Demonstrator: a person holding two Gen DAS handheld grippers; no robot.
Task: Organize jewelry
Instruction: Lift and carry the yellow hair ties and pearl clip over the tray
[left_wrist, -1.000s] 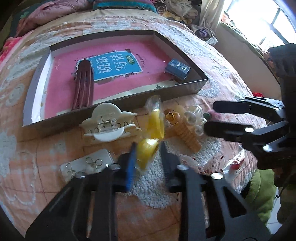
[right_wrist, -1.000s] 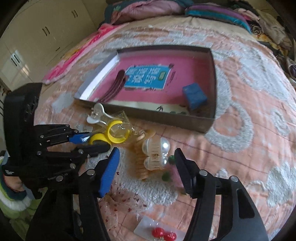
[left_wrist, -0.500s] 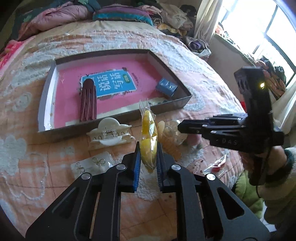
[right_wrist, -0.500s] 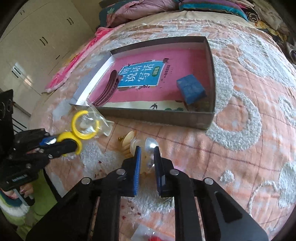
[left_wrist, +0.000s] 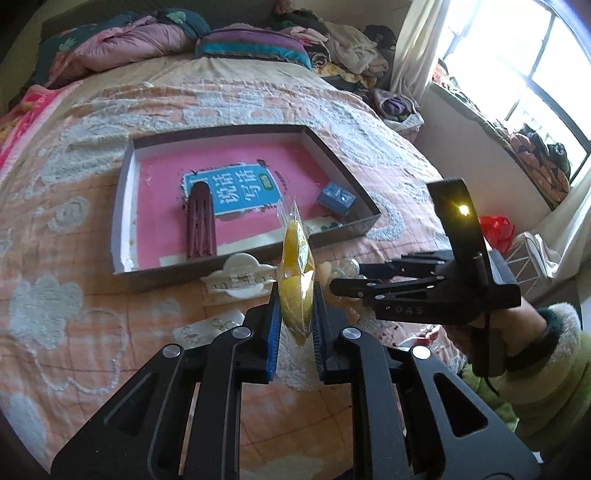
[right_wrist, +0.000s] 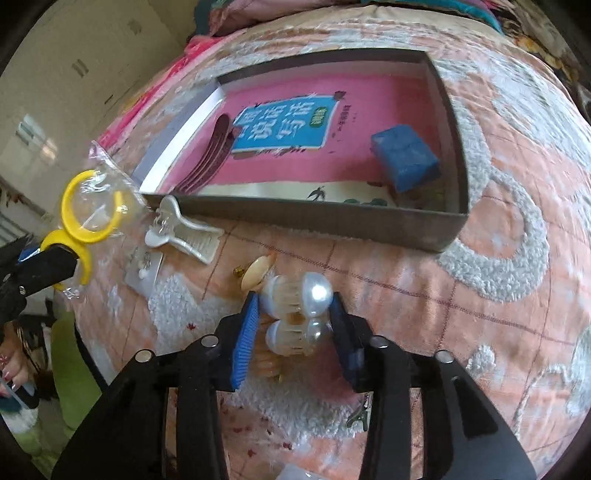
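Note:
My left gripper (left_wrist: 295, 302) is shut on a clear bag with yellow rings (left_wrist: 295, 280) and holds it above the bed; the bag also shows in the right wrist view (right_wrist: 88, 206). My right gripper (right_wrist: 293, 314) is shut on a pearl hair clip (right_wrist: 297, 308) and holds it just above the bedspread. A grey box with a pink bottom (left_wrist: 236, 184) lies ahead, also seen in the right wrist view (right_wrist: 332, 221). It holds a maroon comb (left_wrist: 201, 221) and a small blue box (left_wrist: 336, 199).
A white claw clip (left_wrist: 240, 278) lies before the box's front wall. A card with earrings (left_wrist: 207, 326) lies on the bedspread near it. A beige clip (right_wrist: 256, 271) sits beside the pearl clip. Piled clothes and a window lie beyond the bed.
My left gripper closed on the yellow ring bag and lifted it. My right gripper closed on the pearl hair clip and raised it slightly off the bedspread.

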